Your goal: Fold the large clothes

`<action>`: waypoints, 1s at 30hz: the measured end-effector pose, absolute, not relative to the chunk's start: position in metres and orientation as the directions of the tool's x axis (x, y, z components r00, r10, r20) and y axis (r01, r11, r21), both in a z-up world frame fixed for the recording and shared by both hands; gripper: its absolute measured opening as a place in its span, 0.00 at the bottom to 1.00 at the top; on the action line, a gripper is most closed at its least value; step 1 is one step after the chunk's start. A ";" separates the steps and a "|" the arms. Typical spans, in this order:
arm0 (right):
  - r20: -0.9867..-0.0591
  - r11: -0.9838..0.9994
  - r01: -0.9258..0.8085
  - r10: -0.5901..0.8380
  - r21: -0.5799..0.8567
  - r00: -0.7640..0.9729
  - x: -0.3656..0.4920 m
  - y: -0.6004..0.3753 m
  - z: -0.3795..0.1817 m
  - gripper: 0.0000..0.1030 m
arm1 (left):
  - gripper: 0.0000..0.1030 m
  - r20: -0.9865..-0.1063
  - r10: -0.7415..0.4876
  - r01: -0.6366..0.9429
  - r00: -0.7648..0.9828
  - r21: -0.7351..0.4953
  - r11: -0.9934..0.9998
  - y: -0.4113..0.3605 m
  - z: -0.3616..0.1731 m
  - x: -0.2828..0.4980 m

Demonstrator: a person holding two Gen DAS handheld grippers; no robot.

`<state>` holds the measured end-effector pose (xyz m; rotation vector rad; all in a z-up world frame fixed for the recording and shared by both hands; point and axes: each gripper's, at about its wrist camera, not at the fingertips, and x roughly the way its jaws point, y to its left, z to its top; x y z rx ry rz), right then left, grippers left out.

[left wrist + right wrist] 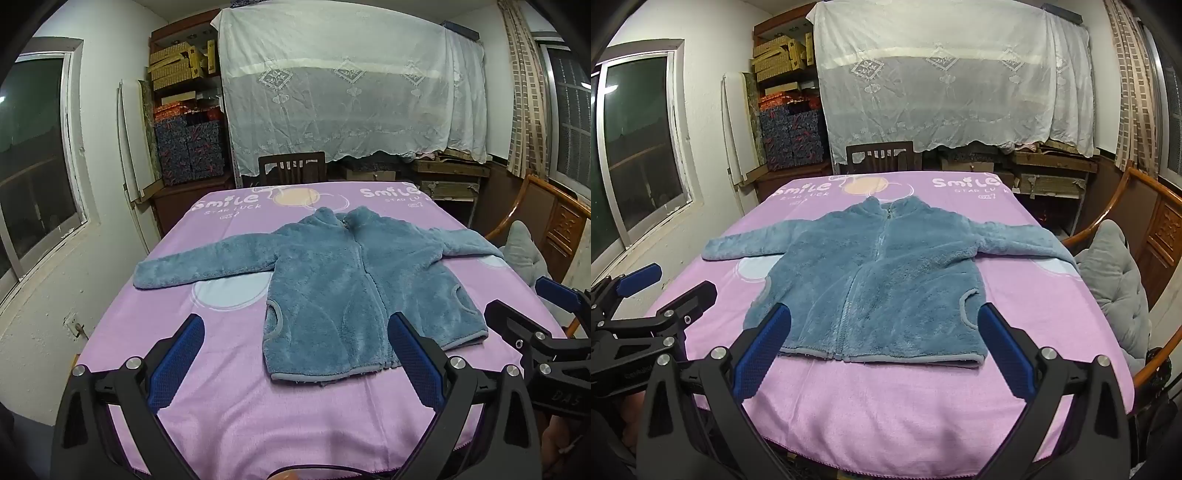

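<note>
A blue fleece zip jacket (343,280) lies flat, front up, on the pink cloth-covered table (258,417), with both sleeves spread out sideways and the collar at the far end. It also shows in the right wrist view (882,280). My left gripper (295,328) is open and empty, held above the near table edge in front of the hem. My right gripper (884,319) is open and empty, also near the hem. The right gripper shows at the right edge of the left wrist view (535,302), and the left gripper at the left edge of the right wrist view (668,284).
A dark wooden chair (291,168) stands behind the table's far end. A wooden armchair with a grey cushion (1115,273) sits right of the table. Shelves with boxes (184,110) and a white lace-covered unit (351,81) line the back wall. A window (33,155) is at left.
</note>
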<state>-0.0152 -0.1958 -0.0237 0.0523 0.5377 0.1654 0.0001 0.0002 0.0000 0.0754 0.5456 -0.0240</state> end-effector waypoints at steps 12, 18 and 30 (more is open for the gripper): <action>-0.508 0.985 -0.143 0.174 0.099 0.844 -0.016 -0.196 -0.025 0.96 | 0.97 -0.517 -0.001 0.043 0.856 0.070 0.997 0.000 0.000 0.000; -0.509 0.984 -0.144 0.175 0.100 0.843 -0.017 -0.196 -0.025 0.96 | 0.97 -0.520 -0.002 0.044 0.854 0.069 0.997 -0.002 -0.006 0.006; -0.511 0.984 -0.145 0.176 0.102 0.842 -0.018 -0.197 -0.026 0.96 | 0.97 -0.522 0.000 0.044 0.853 0.072 0.996 -0.004 -0.011 0.006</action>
